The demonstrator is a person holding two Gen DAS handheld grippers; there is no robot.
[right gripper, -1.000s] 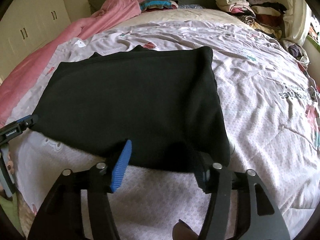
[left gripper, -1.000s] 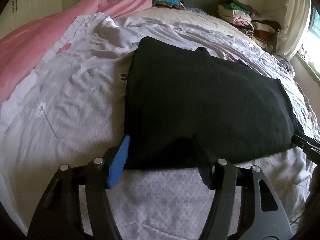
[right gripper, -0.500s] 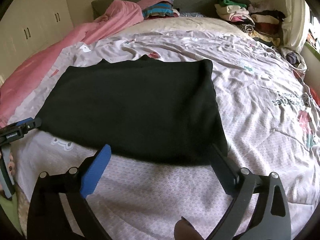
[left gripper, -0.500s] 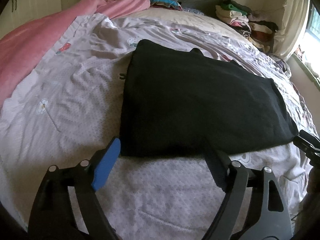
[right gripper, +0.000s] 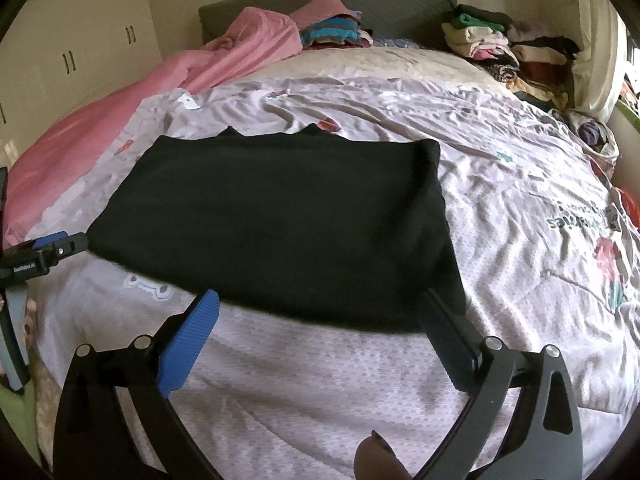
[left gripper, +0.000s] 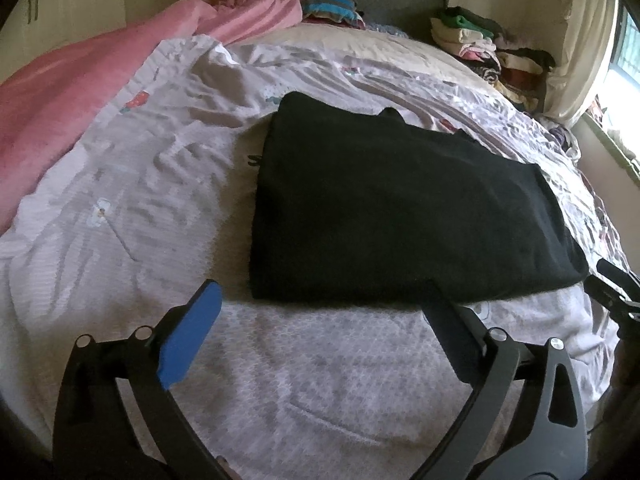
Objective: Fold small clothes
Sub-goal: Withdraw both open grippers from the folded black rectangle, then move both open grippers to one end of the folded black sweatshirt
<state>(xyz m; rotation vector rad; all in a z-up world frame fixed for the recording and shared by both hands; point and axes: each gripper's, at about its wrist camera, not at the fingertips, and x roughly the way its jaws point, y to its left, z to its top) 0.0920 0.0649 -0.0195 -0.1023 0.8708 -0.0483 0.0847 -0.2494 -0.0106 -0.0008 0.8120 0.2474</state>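
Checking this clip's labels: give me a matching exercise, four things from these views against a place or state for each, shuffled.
Things:
1. black garment
2. pink blanket
3. stacked clothes
4. right gripper

Places or states:
A. piled at the bed's far right corner
B. open, holding nothing
C. lying flat mid-bed
D. bunched along the bed's left side

Pairs: 1-C, 2-D, 3-A, 4-B

Open pale printed quilt lies around the flat folded black garment; a rumpled pink blanket and stacked folded clothes crowd the bed's edges.
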